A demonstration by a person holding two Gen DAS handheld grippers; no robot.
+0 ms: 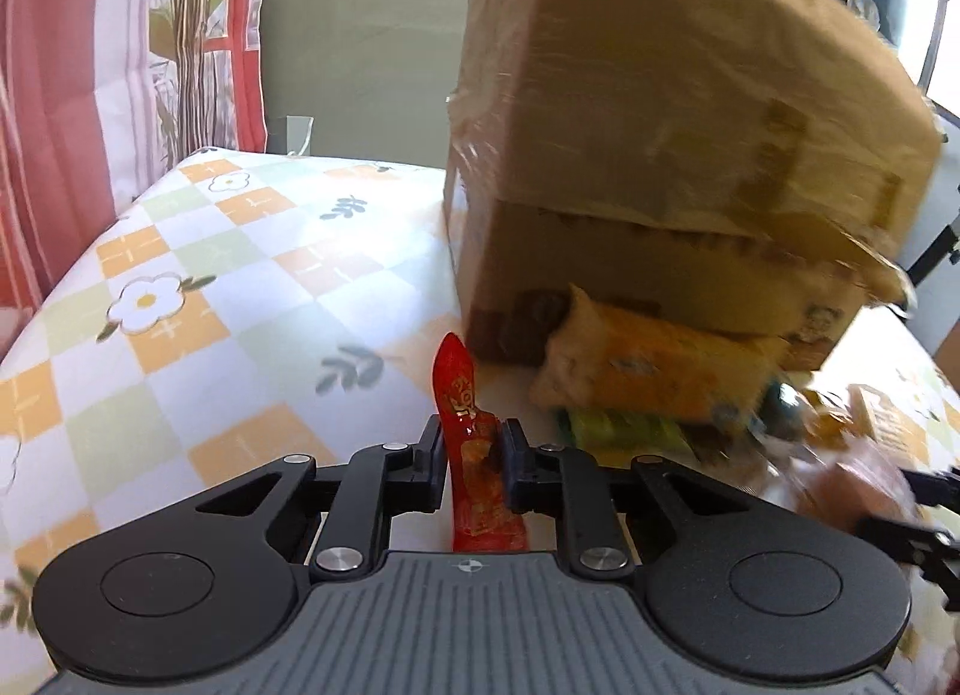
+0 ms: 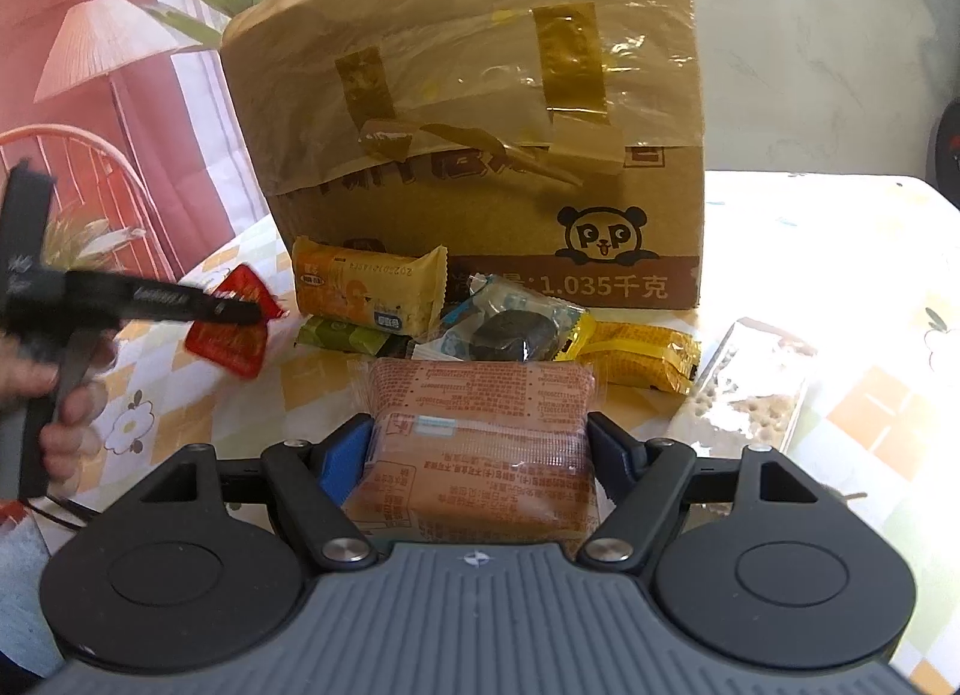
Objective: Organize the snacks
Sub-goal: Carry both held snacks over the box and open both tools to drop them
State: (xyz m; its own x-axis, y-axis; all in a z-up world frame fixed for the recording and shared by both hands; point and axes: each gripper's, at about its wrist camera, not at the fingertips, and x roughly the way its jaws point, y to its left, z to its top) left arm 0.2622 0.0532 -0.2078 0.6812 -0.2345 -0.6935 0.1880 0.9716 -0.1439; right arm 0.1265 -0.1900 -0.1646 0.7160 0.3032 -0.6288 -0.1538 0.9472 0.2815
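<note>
Between the blue pads of the left tool [image 1: 474, 458] a small red sachet [image 1: 474, 455] stands on edge, clamped flat-side to flat-side, its pointed corner sticking up past the fingertips. It looks like thin foil or film: very light, limp, probably slick, so I judge a firm pinch across the flat body, as here, is safer than one at a corner or seam, which could slide out. Squeezing hard risks bursting it if the filling is liquid.

The right tool [image 2: 480, 446] is closed on a much wider pinkish-orange packet [image 2: 480, 443], the pads pressing its two long edges. This one seems puffed and soft, light again, with contents that may crush; holding at mid-length keeps it from drooping.

Beyond both, on the flowered tabletop [image 1: 180, 251], lie the loose snacks: a yellow-orange packet [image 2: 369, 290], a green bar [image 2: 351, 335], a clear pack with a dark cake [image 2: 510, 329], a yellow wrapper [image 2: 645, 356] and a clear bag [image 2: 744, 389] to the right, all just before the taped cardboard box [image 2: 468, 125].

Only the right wrist view shows the left tool from outside, with the person's hand [image 2: 57, 389] on its handle and the sachet lifted clear of the tabletop. The left wrist view alone shows the pad contact closely; its box and snacks are smeared with blur.
</note>
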